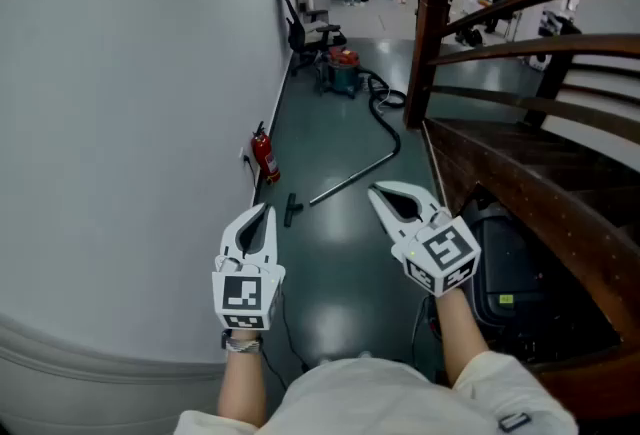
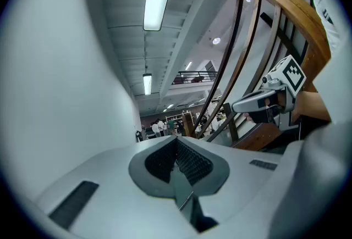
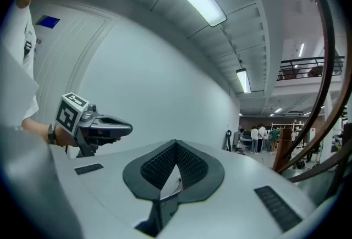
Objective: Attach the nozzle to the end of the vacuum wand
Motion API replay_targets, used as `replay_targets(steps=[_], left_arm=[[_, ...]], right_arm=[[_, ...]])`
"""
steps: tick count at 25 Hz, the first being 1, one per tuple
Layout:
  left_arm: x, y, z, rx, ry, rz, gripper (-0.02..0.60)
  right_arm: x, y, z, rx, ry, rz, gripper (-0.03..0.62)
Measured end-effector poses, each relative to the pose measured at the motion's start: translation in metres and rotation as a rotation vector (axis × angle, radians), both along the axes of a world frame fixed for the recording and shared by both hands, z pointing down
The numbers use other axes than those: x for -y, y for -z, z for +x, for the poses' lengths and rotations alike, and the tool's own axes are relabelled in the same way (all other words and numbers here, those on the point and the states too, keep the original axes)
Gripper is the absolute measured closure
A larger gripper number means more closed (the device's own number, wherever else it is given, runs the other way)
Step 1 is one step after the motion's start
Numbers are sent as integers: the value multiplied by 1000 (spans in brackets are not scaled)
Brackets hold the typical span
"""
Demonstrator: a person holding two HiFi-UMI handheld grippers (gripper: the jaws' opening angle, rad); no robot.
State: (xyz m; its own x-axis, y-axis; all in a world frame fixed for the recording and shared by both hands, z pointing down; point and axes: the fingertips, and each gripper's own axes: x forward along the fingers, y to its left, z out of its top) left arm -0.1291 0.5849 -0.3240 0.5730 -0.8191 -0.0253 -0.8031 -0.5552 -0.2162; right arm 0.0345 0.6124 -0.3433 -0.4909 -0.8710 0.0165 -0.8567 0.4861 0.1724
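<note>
Pre-grasp, nothing in hand: left gripper point(image 1: 263, 221) & right gripper point(image 1: 384, 195) jaws both shut, empty. Nozzle point(image 1: 292, 210) on floor by wand point(image 1: 350, 181) tip, ahead. Next, I reckon: approach, open, grab nozzle.

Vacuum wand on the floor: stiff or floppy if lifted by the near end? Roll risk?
Looks like a straight rigid tube, so the vacuum wand probably lifts stiff. Round and lying flat on the smooth floor, it may roll if nudged. The hose at its far end will likely drag.
</note>
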Motion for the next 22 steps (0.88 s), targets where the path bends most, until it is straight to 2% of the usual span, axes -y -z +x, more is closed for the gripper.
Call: replay_targets(steps=[6,13,22], left_arm=[[2,-3,7,10,-1,-7,581],[6,-5,14,11,1,-16,581],[5,-9,32,21,18,-22,581]], right_arm=[[2,-5,5,1,2,-12,568],[7,-5,14,76,17,-39,566],[0,-4,24,113,100,-47,567]])
